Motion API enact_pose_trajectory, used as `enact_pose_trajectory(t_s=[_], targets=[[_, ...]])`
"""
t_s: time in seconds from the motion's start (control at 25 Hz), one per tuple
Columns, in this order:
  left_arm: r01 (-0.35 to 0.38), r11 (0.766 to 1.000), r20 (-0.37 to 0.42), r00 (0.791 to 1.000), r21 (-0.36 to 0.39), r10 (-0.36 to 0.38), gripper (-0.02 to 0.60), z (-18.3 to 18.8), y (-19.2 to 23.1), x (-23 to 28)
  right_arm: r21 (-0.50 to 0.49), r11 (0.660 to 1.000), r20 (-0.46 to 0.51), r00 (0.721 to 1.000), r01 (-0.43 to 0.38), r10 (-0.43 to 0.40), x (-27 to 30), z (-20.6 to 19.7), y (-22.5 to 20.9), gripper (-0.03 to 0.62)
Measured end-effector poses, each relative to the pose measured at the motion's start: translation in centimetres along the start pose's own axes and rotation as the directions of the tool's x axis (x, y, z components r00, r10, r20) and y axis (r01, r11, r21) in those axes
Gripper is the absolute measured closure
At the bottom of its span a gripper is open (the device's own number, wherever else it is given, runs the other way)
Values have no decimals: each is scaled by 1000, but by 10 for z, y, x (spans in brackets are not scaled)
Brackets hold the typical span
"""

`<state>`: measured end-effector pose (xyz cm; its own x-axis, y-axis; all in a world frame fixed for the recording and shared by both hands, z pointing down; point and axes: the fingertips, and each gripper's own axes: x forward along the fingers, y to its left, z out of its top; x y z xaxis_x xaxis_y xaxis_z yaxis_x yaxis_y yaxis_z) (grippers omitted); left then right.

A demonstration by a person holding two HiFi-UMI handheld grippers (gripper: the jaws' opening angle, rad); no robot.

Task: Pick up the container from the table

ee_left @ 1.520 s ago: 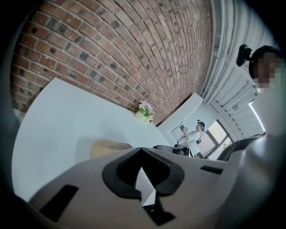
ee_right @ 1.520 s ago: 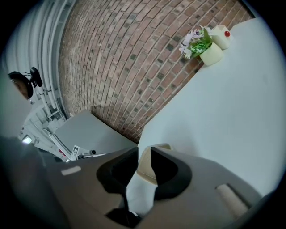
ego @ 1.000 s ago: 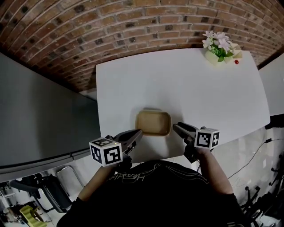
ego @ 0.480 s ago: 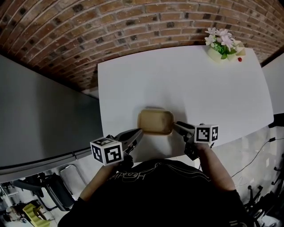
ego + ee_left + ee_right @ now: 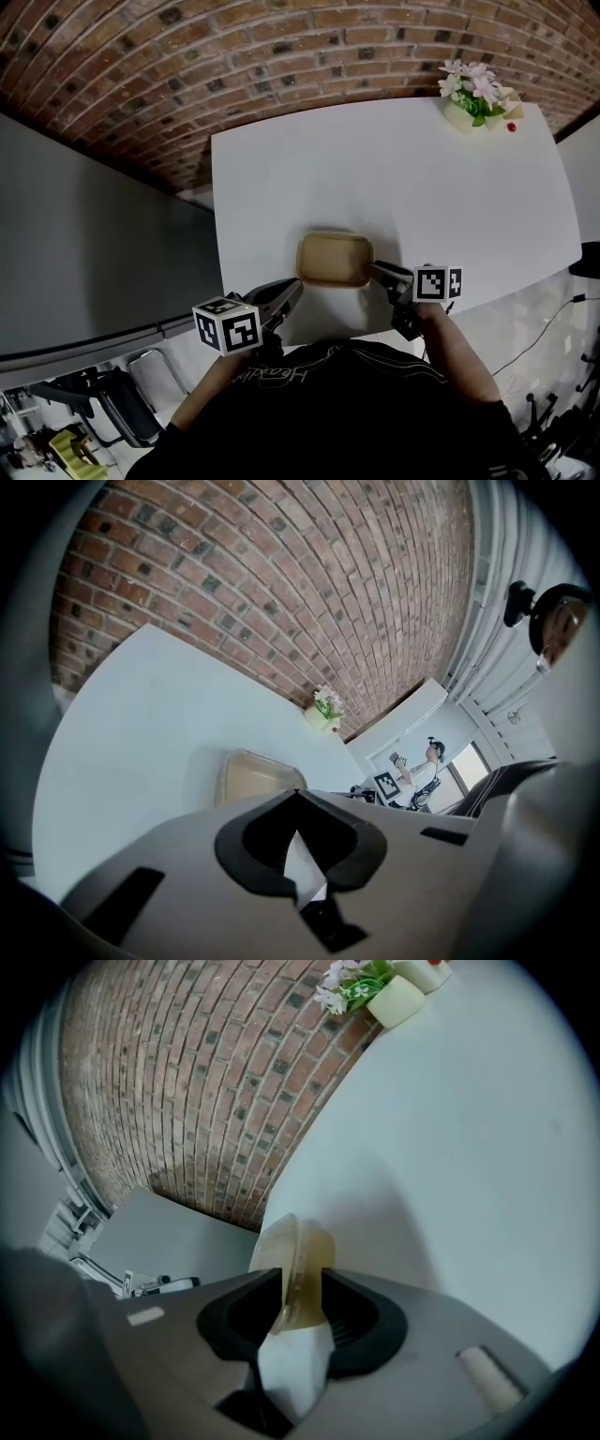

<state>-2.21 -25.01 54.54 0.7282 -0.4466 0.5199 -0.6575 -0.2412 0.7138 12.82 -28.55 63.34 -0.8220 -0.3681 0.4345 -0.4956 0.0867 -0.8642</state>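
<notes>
A shallow tan container (image 5: 333, 260) sits near the front edge of the white table (image 5: 394, 178). My right gripper (image 5: 377, 270) is at its right end. In the right gripper view the container's rim (image 5: 298, 1260) stands between the jaws of the right gripper (image 5: 300, 1283), which are closing, with thin gaps still showing at the pads. My left gripper (image 5: 292, 287) hovers just off the container's front left corner, jaws shut and empty. In the left gripper view the container (image 5: 251, 778) lies just beyond the tips of the left gripper (image 5: 296, 794).
A pot of pink and white flowers (image 5: 476, 97) and a small red object (image 5: 512, 127) stand at the table's far right corner. A brick wall (image 5: 281, 47) runs behind the table, and a grey surface (image 5: 94, 253) lies to the left. A person (image 5: 427, 766) stands far off.
My right gripper has slid left and down onto the container's right end, and its jaws have narrowed around the rim. The left gripper has hardly moved.
</notes>
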Motion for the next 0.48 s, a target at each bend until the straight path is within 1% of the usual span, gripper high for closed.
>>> enact_pose_trajectory(t_s=[0.2,0.4,0.44,0.48], targets=[[-1,1000,3,1000,-10,1,578,-1,5,-1,13,1000,7,1000,-28,28,1,1,6,509],[7,1000,11,1000,-11,-7,578,1,6,-2,29,999,17,999,-32,32,1,2,6,524],[8,1000,11,1000,-11,-8,578,0,7,-2,32,999,20,999,-30,30,1,2,6,540],[8,1000,11,1000,-11,-8,578,0,7,-2,34,999,21,999,-30,29,1,2,5,542]])
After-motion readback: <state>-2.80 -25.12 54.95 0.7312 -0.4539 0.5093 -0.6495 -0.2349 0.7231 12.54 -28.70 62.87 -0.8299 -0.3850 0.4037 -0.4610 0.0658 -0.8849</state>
